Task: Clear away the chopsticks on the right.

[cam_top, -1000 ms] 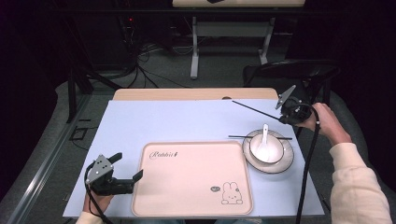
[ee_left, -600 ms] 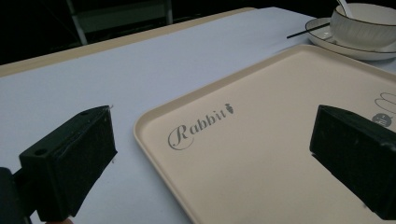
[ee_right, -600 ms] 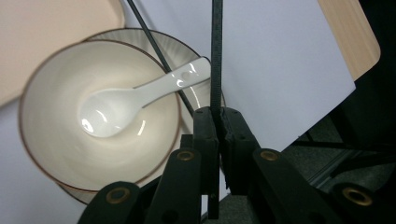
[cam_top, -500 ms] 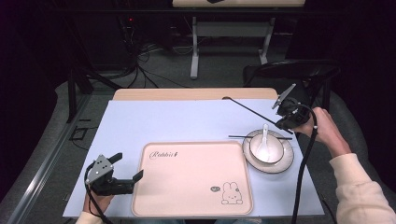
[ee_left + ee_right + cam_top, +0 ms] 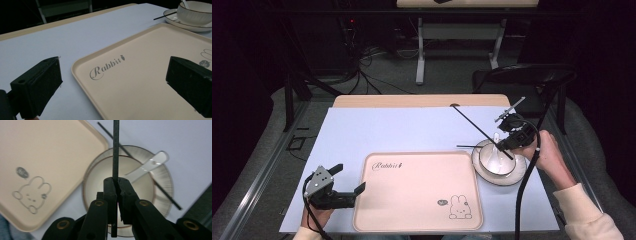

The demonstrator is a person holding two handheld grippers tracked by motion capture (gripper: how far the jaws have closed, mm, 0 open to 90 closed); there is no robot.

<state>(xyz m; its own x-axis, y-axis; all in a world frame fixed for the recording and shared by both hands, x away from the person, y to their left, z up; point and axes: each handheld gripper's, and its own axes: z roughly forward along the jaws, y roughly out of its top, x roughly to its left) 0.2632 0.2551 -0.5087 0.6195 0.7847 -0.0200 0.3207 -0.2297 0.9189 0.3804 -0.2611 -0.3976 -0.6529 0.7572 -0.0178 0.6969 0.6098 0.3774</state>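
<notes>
- Right tool (image 5: 508, 145), jaws pressed together on one black chopstick (image 5: 477, 129), right side of the counter (image 5: 412, 125), above the bowl (image 5: 496, 159).
- In the right gripper view that chopstick (image 5: 115, 150) runs straight up out of the clamped right tool (image 5: 117, 185).
- Held chopstick slants far-left from the tool, tip over the blue counter surface.
- White bowl sits on a saucer (image 5: 517, 177), just right of the tray (image 5: 417, 192); white spoon (image 5: 497, 142) rests in the bowl.
- Second chopstick (image 5: 468, 146) lies across the saucer's far rim, pointing left.
- Left tool (image 5: 346, 182), jaws wide apart, nothing between them, near-left corner, touching or just over the tray's left edge.
- Left gripper view: left tool (image 5: 112, 87) straddles the tray's (image 5: 140, 82) left rim; "Rabbit" text between the jaws.
- Beige tray has a bunny print at near-right.
</notes>
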